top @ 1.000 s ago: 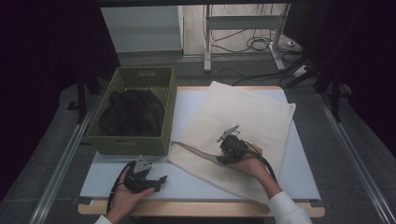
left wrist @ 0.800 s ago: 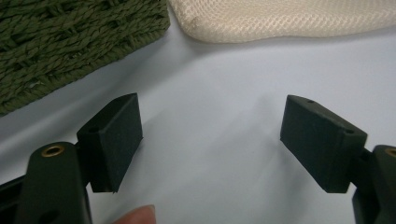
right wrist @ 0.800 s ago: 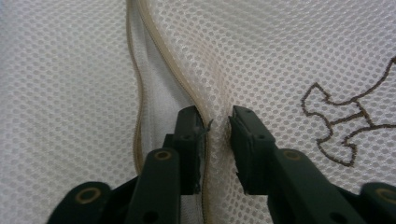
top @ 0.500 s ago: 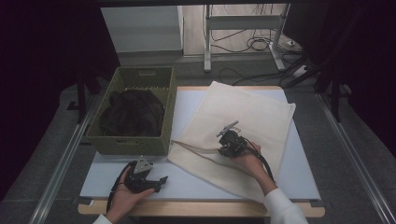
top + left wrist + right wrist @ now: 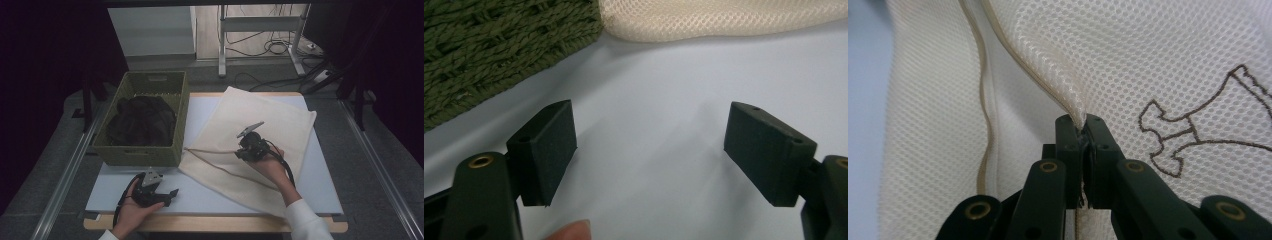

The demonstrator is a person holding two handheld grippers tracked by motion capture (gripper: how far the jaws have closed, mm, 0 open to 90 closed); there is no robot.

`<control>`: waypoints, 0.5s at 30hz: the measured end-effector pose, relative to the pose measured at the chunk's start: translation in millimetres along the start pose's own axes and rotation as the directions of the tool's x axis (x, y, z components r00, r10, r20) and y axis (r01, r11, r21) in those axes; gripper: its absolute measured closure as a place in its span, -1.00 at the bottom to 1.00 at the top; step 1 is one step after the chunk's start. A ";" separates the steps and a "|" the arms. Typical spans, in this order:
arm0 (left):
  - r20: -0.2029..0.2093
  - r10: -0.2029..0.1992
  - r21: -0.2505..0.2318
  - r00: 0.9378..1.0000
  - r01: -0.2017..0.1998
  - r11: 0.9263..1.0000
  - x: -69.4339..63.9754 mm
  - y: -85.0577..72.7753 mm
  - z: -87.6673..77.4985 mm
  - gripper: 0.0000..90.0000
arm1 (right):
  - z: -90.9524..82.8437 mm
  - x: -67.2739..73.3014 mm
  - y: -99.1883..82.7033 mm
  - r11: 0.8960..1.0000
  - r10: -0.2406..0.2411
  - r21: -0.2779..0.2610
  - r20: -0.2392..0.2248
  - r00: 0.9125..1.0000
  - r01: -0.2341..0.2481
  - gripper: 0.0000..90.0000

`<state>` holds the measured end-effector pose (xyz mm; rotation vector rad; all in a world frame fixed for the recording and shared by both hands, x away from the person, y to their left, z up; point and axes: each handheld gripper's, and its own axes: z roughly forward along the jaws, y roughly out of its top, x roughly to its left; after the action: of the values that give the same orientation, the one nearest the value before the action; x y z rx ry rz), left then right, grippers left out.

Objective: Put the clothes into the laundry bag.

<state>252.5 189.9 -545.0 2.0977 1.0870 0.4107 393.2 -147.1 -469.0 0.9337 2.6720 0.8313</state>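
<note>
The cream mesh bag (image 5: pixel 260 130) is lying across the white bench (image 5: pixel 320 185), beside the green basket (image 5: pixel 145 150). My right gripper (image 5: pixel 1083 131) is pinching its hemmed edge, jaws having just clamped down. My left gripper (image 5: pixel 649 150) is resting released near the basket.

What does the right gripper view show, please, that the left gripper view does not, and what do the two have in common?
The right gripper view alone shows the right claw shut on a pinched-up fold of the cream mesh bag, by its tan edge binding, and a brown embroidered outline on the mesh. The left gripper view alone shows the left claw open over bare white table, the woven green basket's wall and a fingertip. Both share the mesh bag and some table surface.
</note>
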 end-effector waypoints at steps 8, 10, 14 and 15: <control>0.005 -0.011 -0.005 1.000 0.011 1.000 0.4 0.5 -0.7 -0.52 | -18.7 -7.3 3.2 0.998 0.019 -0.059 -0.012 1.000 -0.019 0.92; 0.004 -0.011 -0.007 1.000 0.011 1.000 0.4 0.5 -0.9 -0.52 | -21.9 -8.6 4.5 0.997 0.023 -0.069 -0.010 1.000 -0.024 0.92; 0.006 -0.012 -0.010 1.000 0.012 1.000 0.7 0.7 -1.7 -0.52 | -26.0 -10.3 6.9 0.996 0.023 -0.083 -0.010 1.000 -0.023 0.92; 0.006 -0.013 -0.011 1.000 0.013 1.000 0.8 0.7 -1.9 -0.52 | -28.8 -11.5 8.7 0.995 0.024 -0.093 -0.014 1.000 -0.025 0.92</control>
<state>252.3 191.1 -543.2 2.0795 1.0917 0.4029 396.6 -161.5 -440.4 0.9437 2.6119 0.9614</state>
